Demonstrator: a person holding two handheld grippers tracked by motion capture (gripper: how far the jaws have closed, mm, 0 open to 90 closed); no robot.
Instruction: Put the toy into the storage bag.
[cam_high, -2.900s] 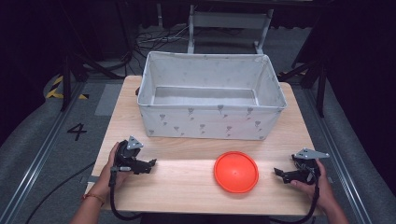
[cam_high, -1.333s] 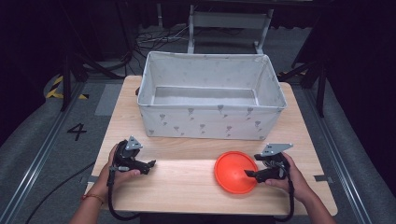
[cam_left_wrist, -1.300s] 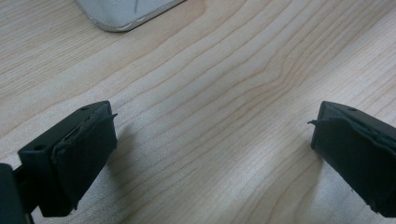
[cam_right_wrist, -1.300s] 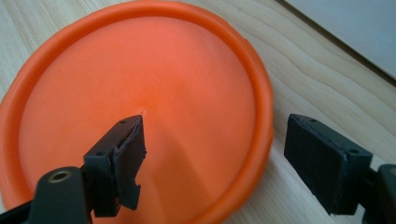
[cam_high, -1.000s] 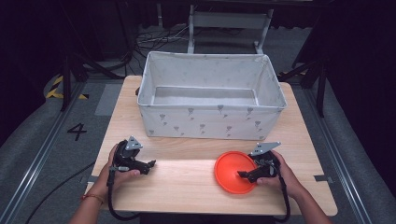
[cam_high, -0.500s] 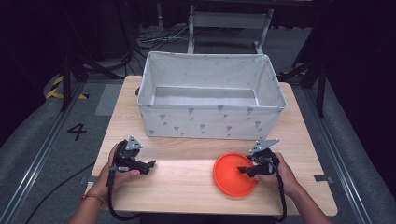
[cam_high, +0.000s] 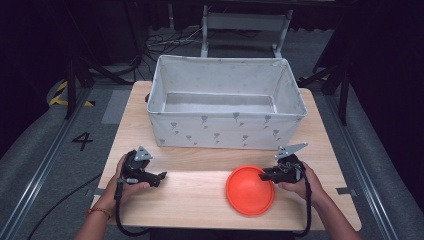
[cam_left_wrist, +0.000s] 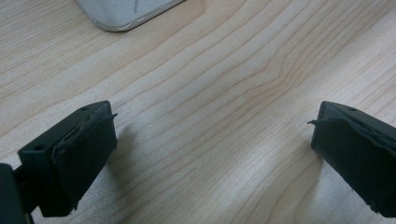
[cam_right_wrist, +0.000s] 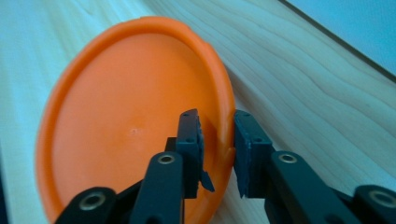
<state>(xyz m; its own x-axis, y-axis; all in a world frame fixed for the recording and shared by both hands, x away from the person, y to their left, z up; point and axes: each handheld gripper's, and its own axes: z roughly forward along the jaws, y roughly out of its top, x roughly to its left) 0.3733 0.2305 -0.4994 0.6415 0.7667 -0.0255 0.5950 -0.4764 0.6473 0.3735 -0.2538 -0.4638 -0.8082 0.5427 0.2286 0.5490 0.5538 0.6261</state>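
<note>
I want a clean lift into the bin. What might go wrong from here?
The right tool pinches only the thin rim of the orange plate, its jaws having just been closing, so the plate may tilt or slip when raised. The fabric bin has a tall near wall; a low carry might catch it. The left tool sits open, offering no support.
</note>
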